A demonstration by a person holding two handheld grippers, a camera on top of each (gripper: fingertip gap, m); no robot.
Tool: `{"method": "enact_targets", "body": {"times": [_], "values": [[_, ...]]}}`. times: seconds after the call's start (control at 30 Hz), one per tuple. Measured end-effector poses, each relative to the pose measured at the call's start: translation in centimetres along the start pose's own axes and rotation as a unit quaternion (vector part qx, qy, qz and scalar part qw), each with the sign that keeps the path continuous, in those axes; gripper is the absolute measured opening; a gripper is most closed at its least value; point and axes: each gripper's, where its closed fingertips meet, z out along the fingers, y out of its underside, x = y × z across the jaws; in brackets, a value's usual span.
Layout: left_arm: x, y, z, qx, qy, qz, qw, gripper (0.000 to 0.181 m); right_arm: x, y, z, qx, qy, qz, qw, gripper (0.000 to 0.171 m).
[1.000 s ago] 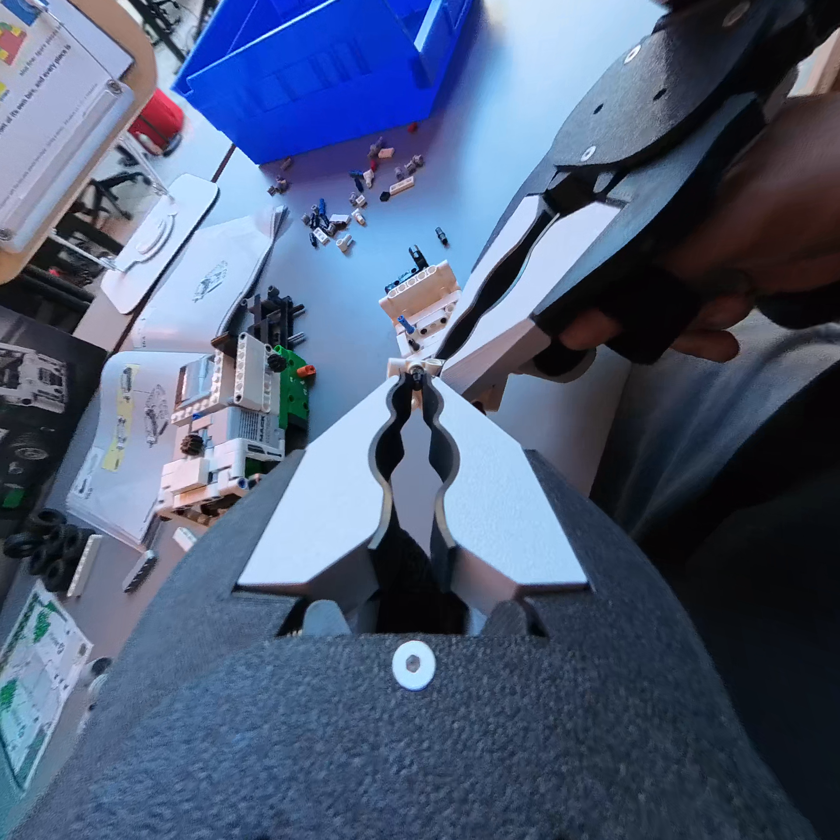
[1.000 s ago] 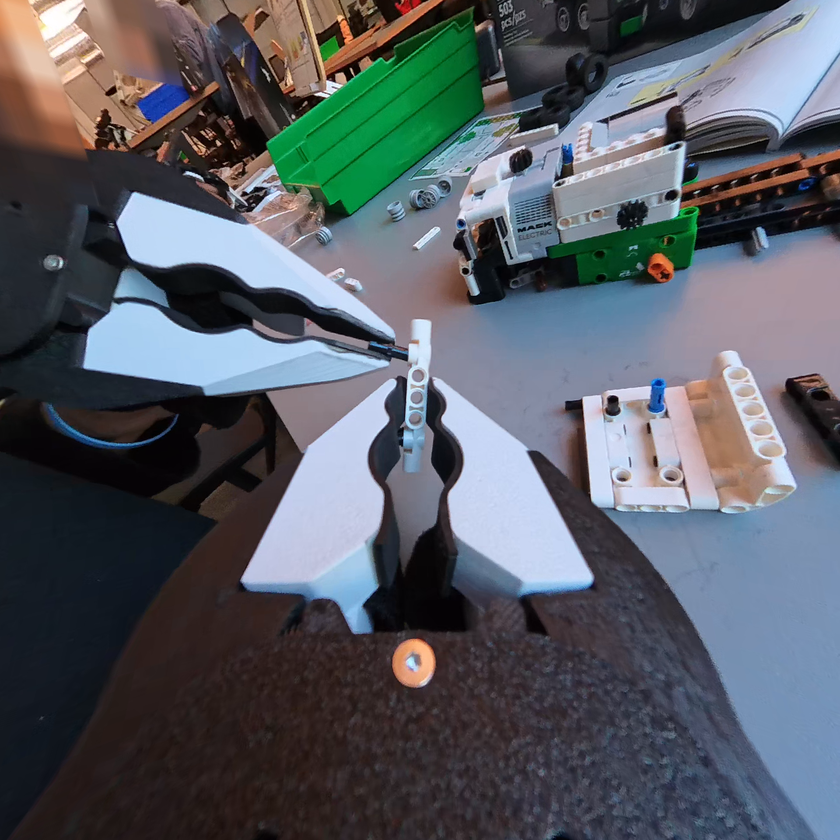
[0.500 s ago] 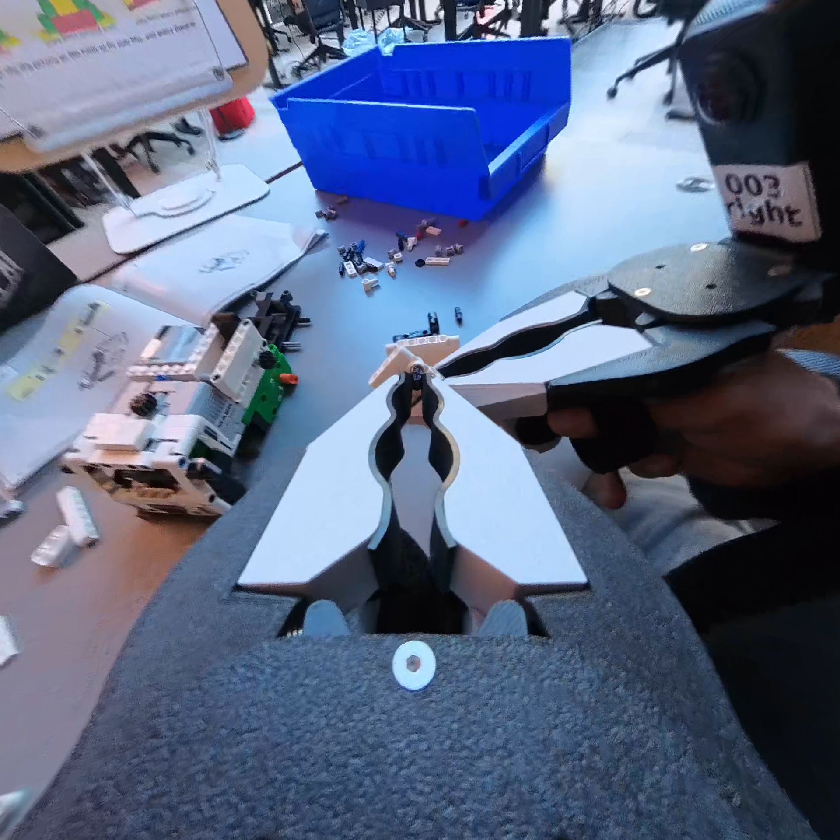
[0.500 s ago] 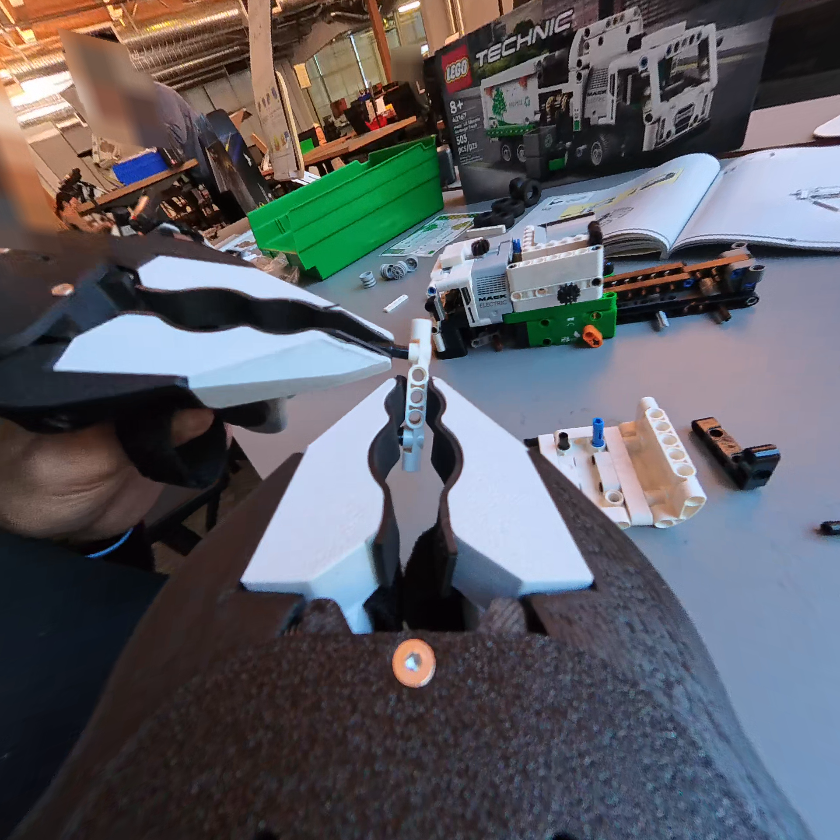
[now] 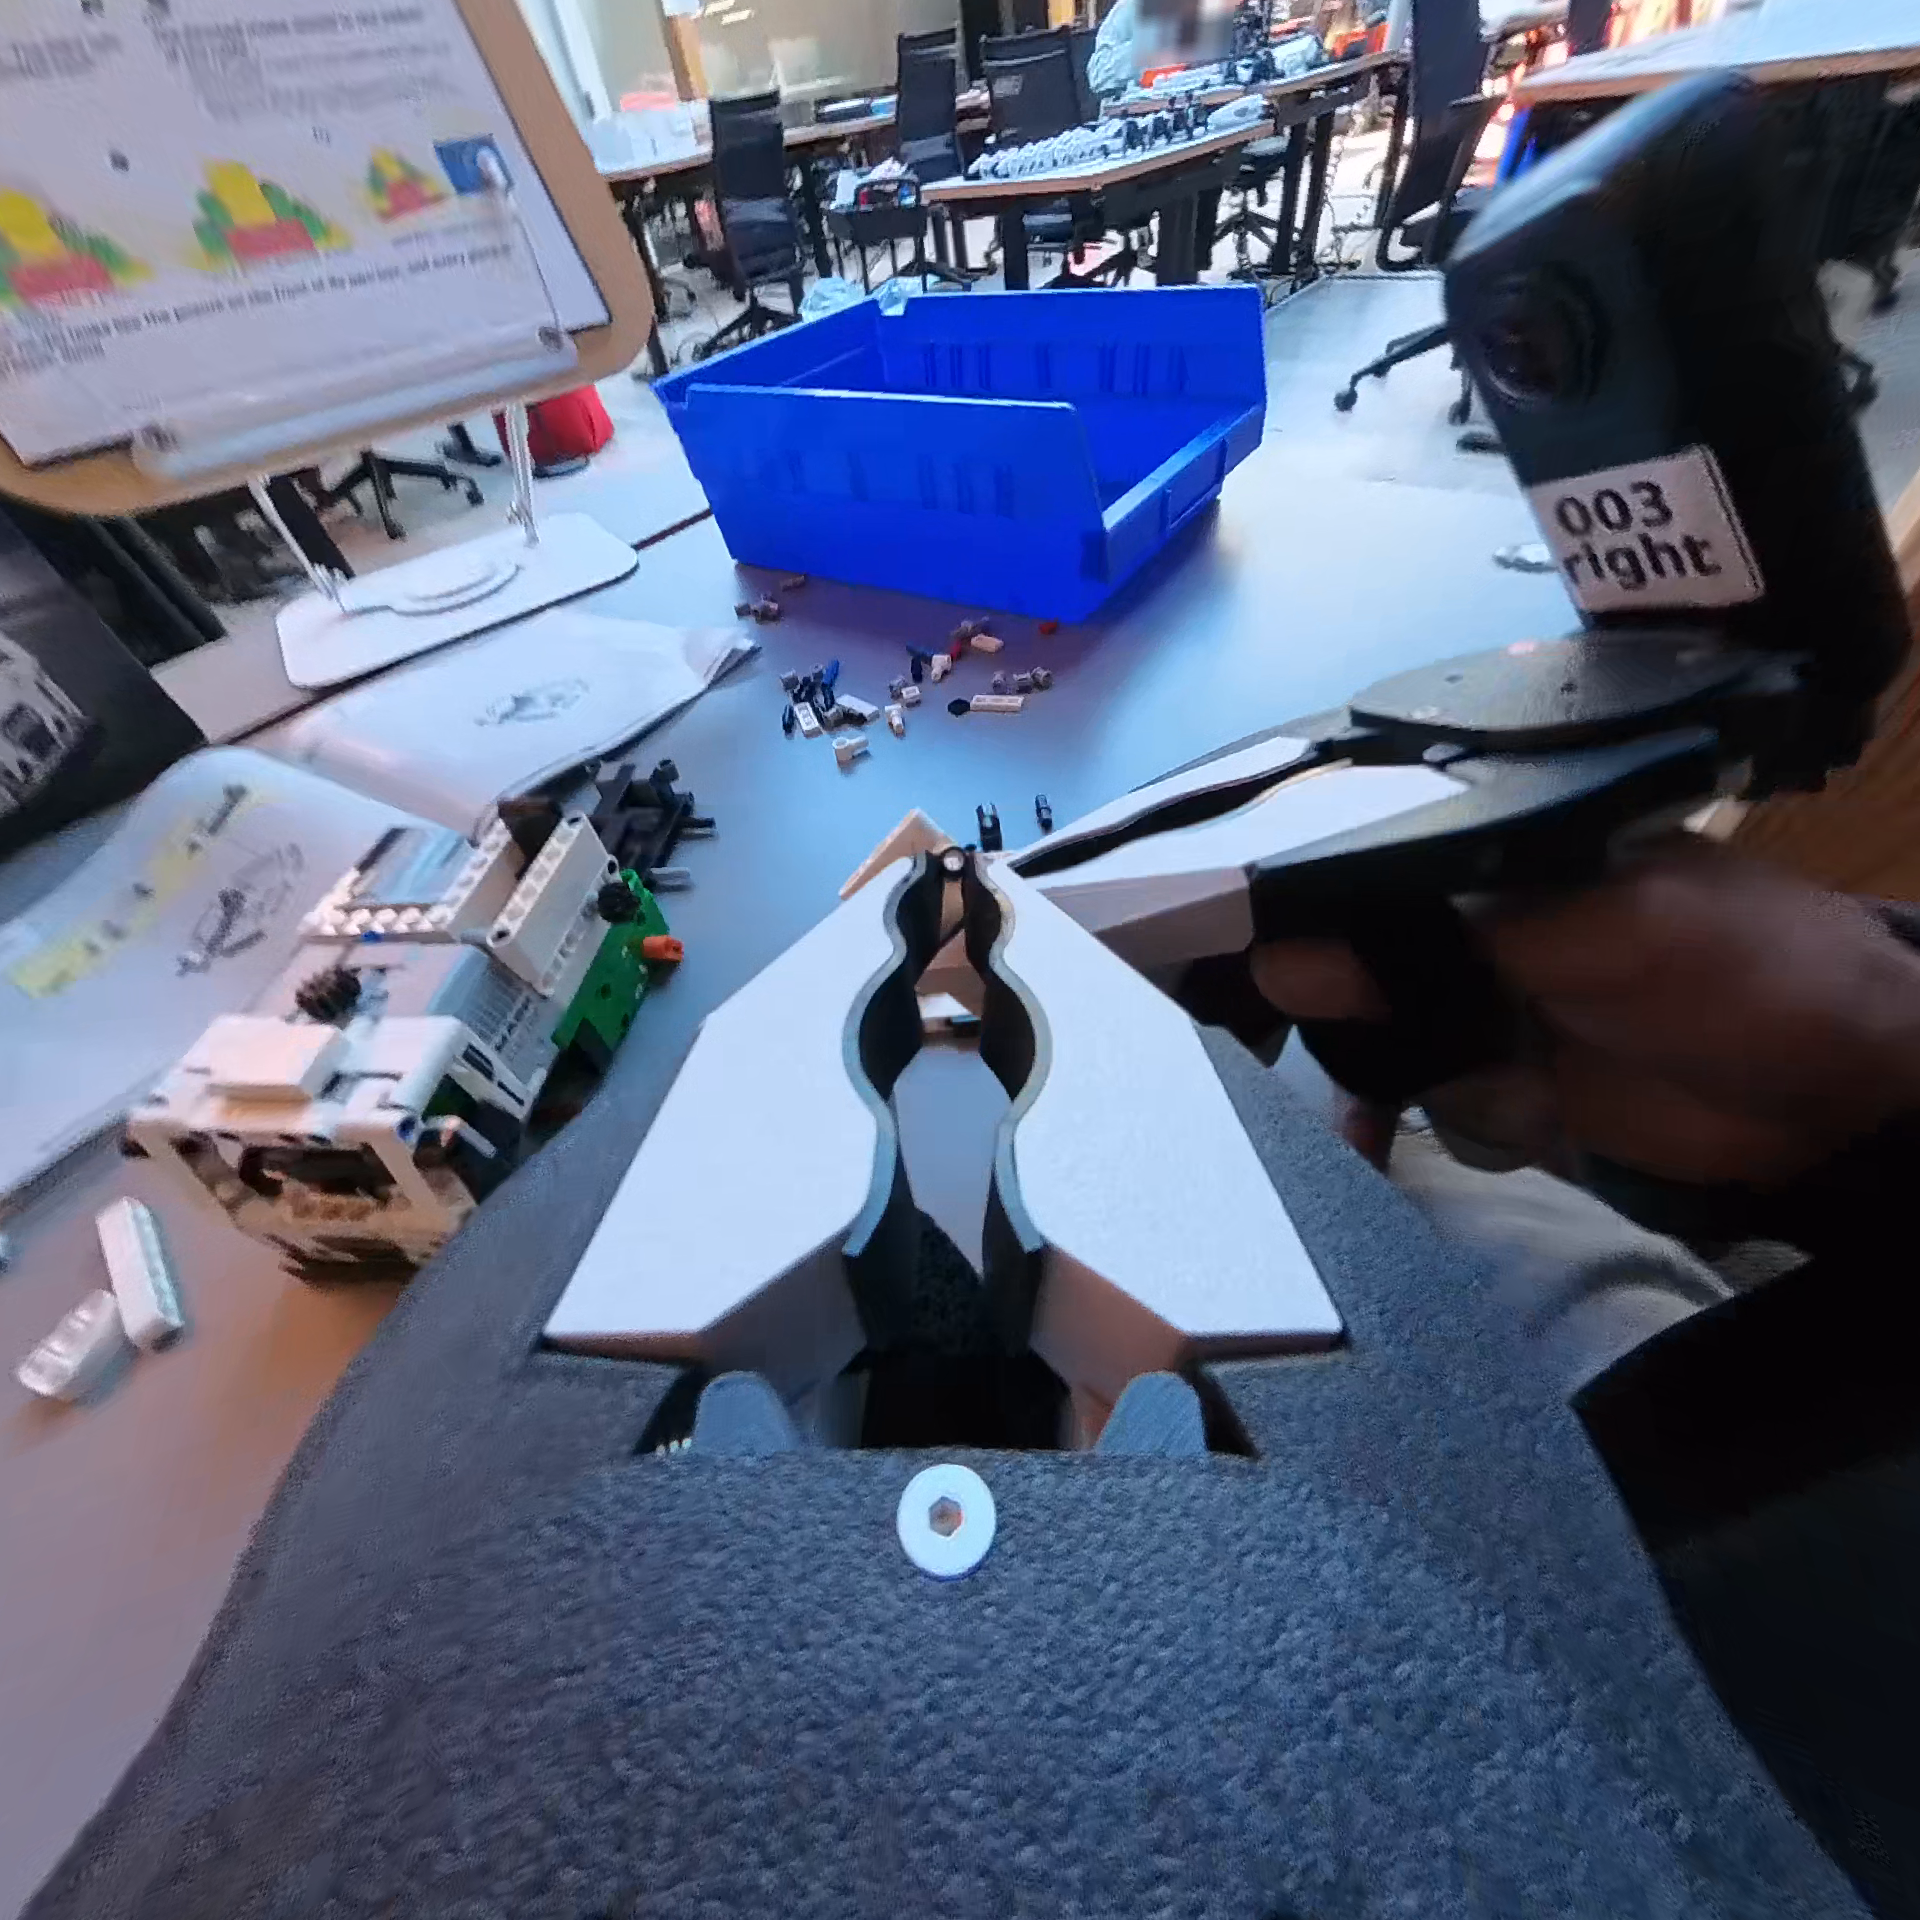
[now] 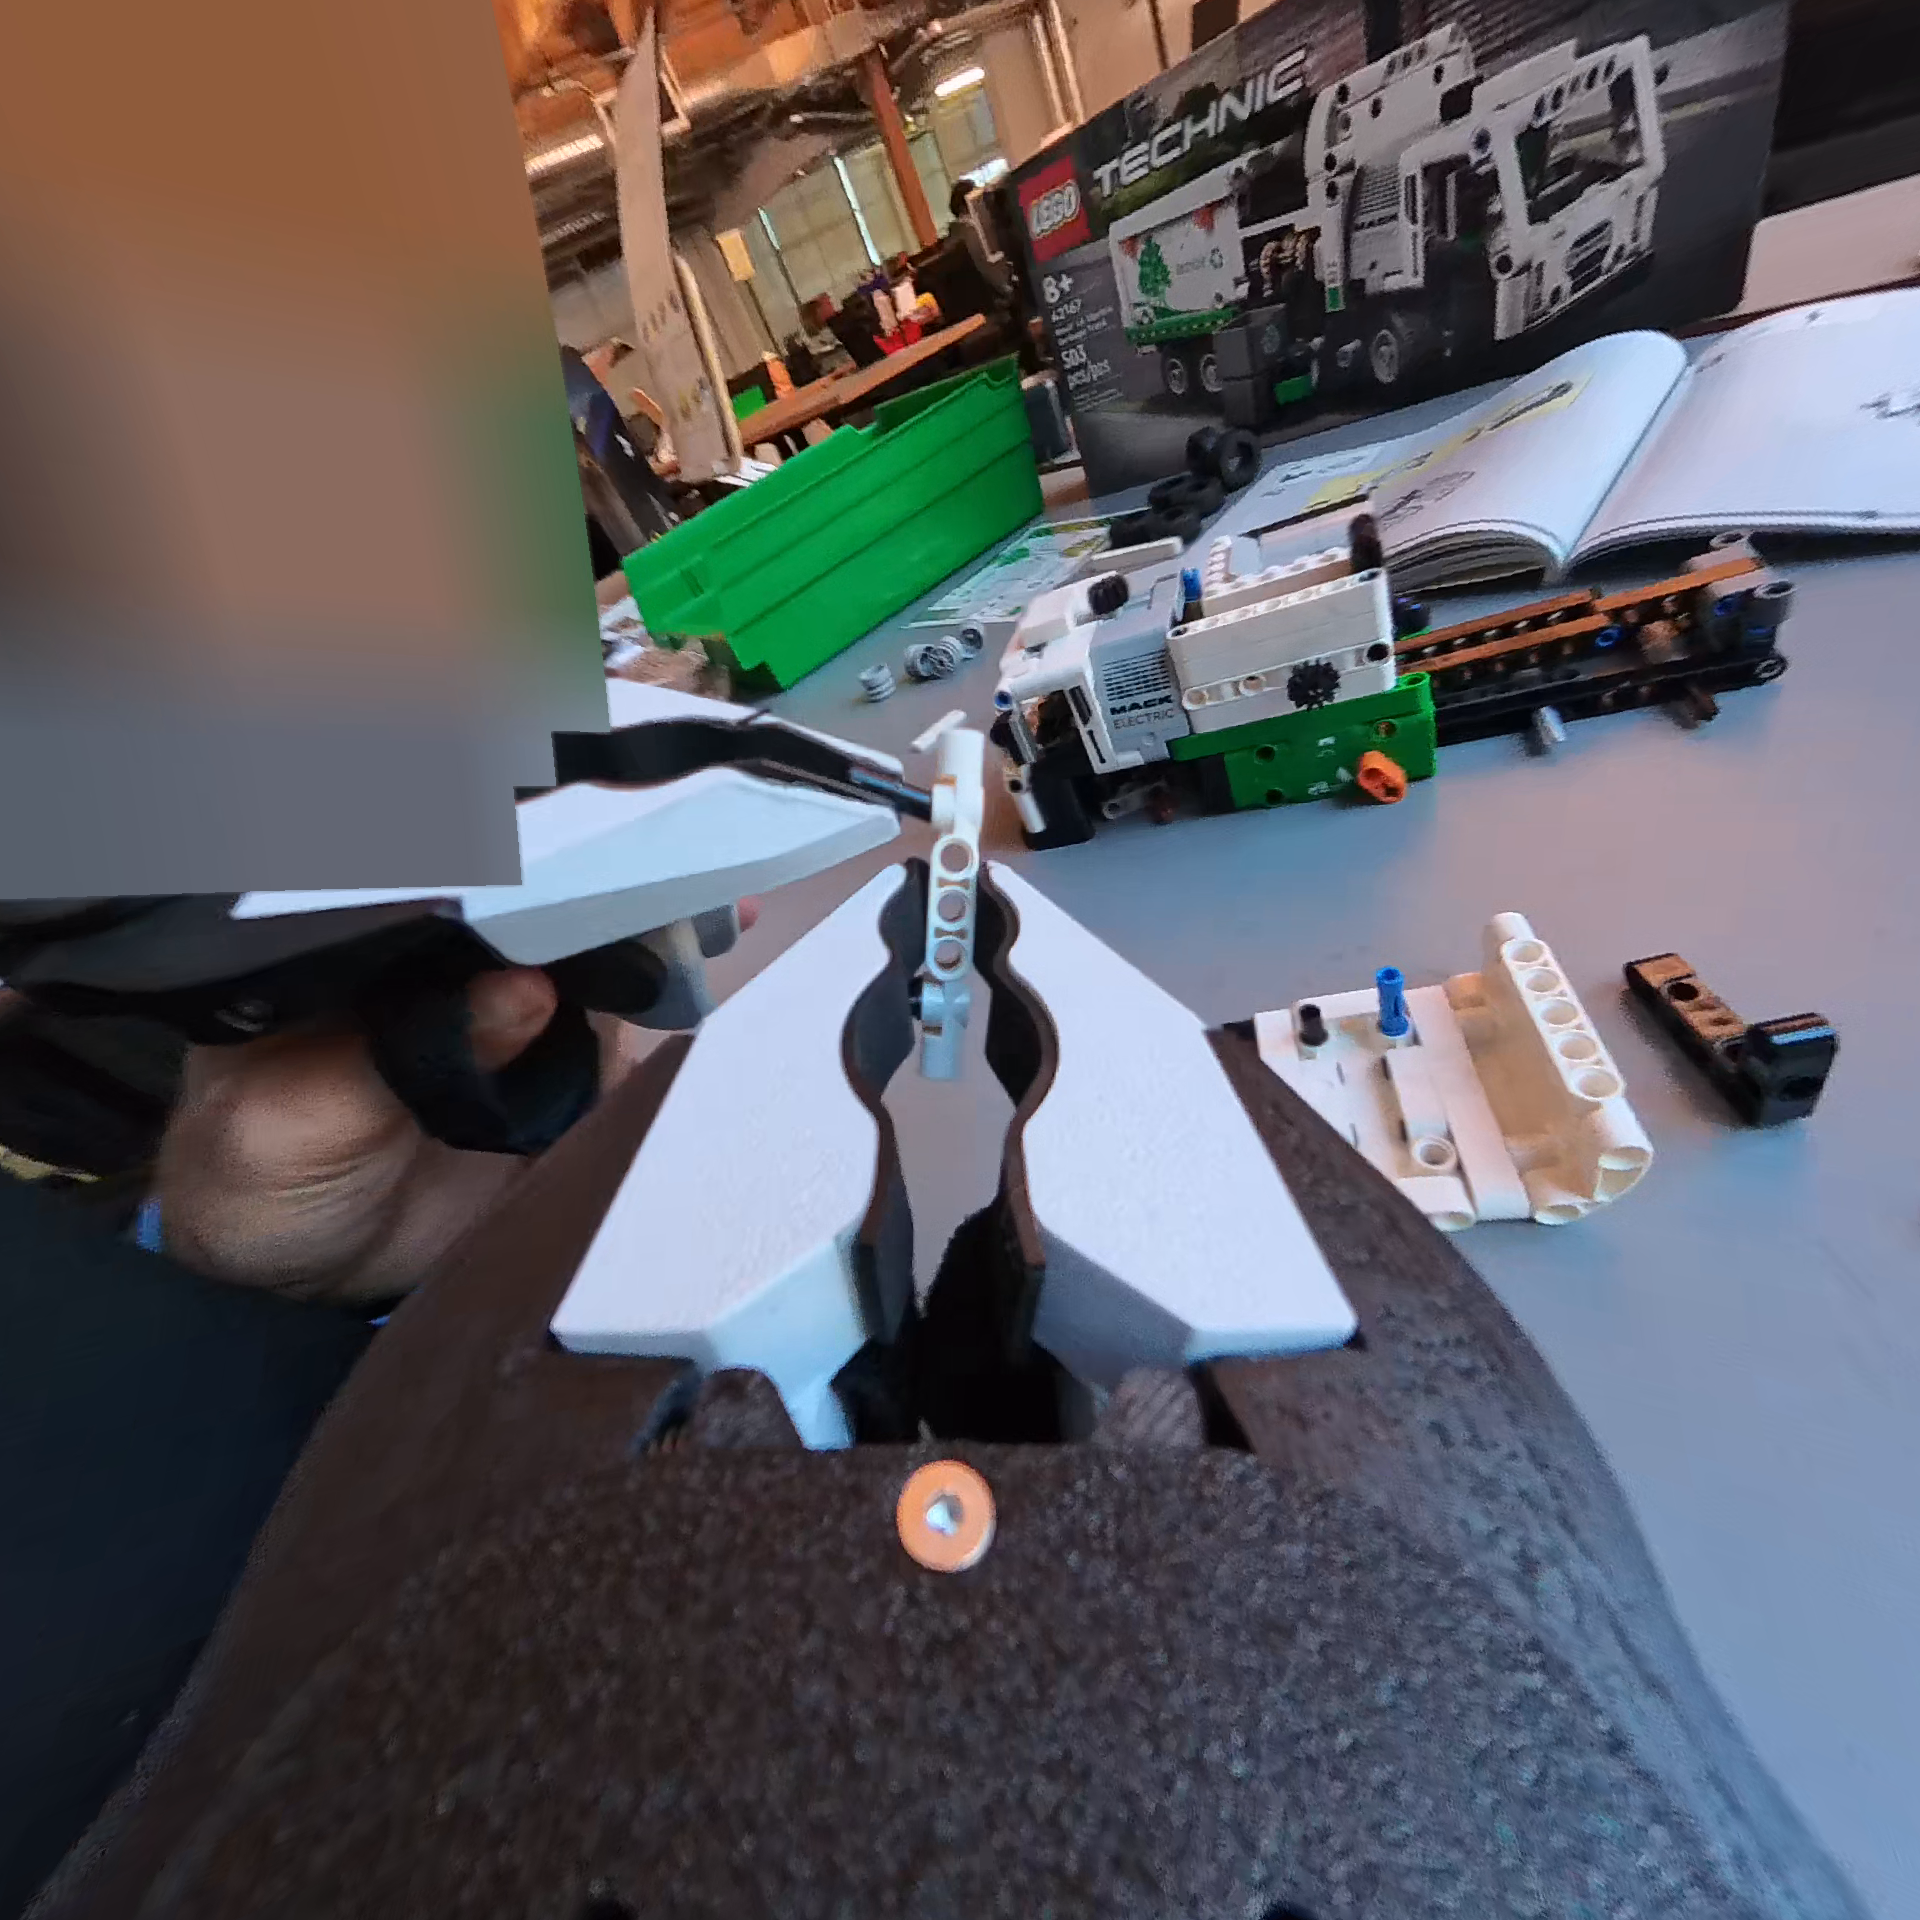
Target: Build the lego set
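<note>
My right gripper (image 6: 951,883) is shut on a white holed beam (image 6: 953,894) and holds it upright above the table. My left gripper (image 5: 951,868) is shut on a small black pin (image 5: 951,858); in the right wrist view its tips (image 6: 894,795) press that pin (image 6: 916,803) against the beam's upper end from the left. The right gripper also shows in the left wrist view (image 5: 1049,857), tips meeting mine. The half-built white and green truck (image 6: 1216,686) stands behind. A white sub-assembly (image 6: 1475,1101) with a blue pin lies at the right.
A blue bin (image 5: 977,447) with loose small parts (image 5: 904,686) in front stands at the back. A green bin (image 6: 842,551), the set's box (image 6: 1382,197), an open manual (image 6: 1621,457), black wheels (image 6: 1195,488), a black frame (image 6: 1590,655) and a black piece (image 6: 1725,1039) lie around. My two grippers' fingertips are within a few centimetres of each other.
Both grippers have tilted up together, still joined at pin and beam. The views now look flatter across the table, with more of the room behind.
</note>
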Motion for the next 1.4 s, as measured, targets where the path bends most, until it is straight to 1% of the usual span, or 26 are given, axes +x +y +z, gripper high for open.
{"method": "enact_targets", "body": {"times": [0.13,0.3,0.43,0.5,0.57,0.6,0.67,0.7,0.77,0.9,1.0,1.03,1.13,1.2,1.4], "values": [[0.2,-0.2,-0.1,0.006,-0.003,0.123,0.992,0.003,-0.6,0.0,-0.3,-0.013,-0.053,0.049,0.997,0.007],[0.1,0.3,-0.5,-0.03,-0.005,0.254,0.967,0.003,-0.9,0.4,-0.3,-0.034,-0.075,0.061,0.995,0.007],[0.0,0.7,-0.6,-0.053,-0.007,0.313,0.948,0.003,-0.9,0.8,-0.3,-0.045,-0.072,0.056,0.995,0.007],[-0.1,1.1,-0.4,-0.074,-0.007,0.32,0.945,0.003,-0.5,1.1,-0.2,-0.052,-0.05,0.042,0.997,0.007],[-0.1,1.5,-0.2,-0.084,0.001,0.307,0.948,0.003,0.0,1.3,-0.1,-0.055,-0.021,0.015,0.998,0.007],[-0.2,1.5,-0.1,-0.083,0.005,0.301,0.95,0.003,0.0,1.4,-0.2,-0.056,-0.021,0.017,0.998,0.007],[-0.8,2.3,0.0,-0.107,-0.003,0.3,0.948,0.002,0.0,1.0,-0.2,-0.044,-0.023,0.014,0.999,0.006],[-0.9,2.8,0.1,-0.116,-0.003,0.301,0.947,0.002,0.2,1.4,-0.1,-0.057,-0.008,-0.005,0.998,0.007],[-0.7,2.6,-0.2,-0.11,0.0,0.288,0.951,0.002,0.3,1.4,0.1,-0.063,0.011,-0.046,0.997,0.007],[-1.0,3.4,-0.3,-0.147,0.004,0.27,0.952,0.002,1.0,2.2,0.5,-0.087,0.041,-0.079,0.992,0.007],[-1.0,3.9,-0.3,-0.171,0.03,0.196,0.965,0.003,1.6,2.3,0.8,-0.1,0.077,-0.126,0.984,0.007],[-0.8,3.8,-0.2,-0.166,0.041,0.164,0.971,0.003,1.7,2.4,1.0,-0.104,0.087,-0.139,0.981,0.007],[-0.7,4.4,-0.1,-0.16,0.067,0.082,0.981,0.003,2.0,2.5,1.1,-0.115,0.107,-0.162,0.974,0.007],[-0.9,4.9,-0.1,-0.161,0.072,0.042,0.983,0.003,2.3,2.6,1.1,-0.118,0.113,-0.156,0.974,0.007],[-1.0,4.6,-0.2,-0.148,0.081,-0.024,0.985,0.002,2.4,3.1,1.2,-0.137,0.127,-0.183,0.965,0.007]]}}
